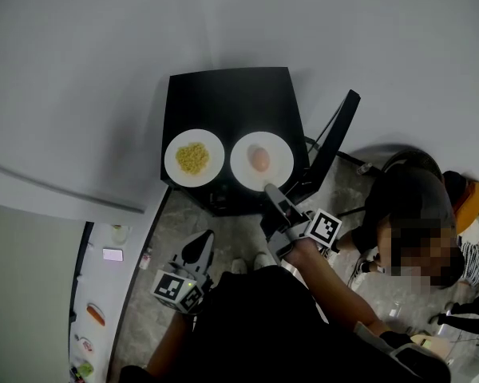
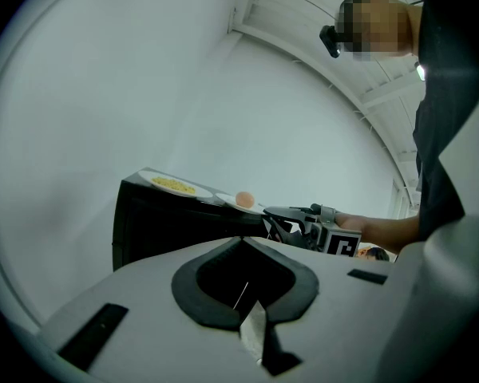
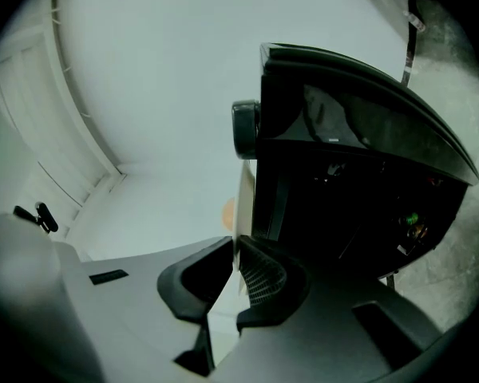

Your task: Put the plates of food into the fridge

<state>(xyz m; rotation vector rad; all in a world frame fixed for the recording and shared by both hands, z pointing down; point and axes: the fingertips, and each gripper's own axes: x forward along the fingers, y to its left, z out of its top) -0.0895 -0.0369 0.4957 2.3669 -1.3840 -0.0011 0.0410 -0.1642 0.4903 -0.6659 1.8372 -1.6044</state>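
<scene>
Head view looks steeply down on black table (image 1: pixel 223 94). Left gripper view faces it side-on, farther back; right gripper view hugs its edge, rolled. All show egg plate (image 1: pixel 279 154).

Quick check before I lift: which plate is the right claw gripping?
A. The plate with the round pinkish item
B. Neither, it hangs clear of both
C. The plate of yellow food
A: the right claw is shut on a thin white rim in the right gripper view, and the head view places it at the near edge of the plate with the round pinkish item.
</scene>
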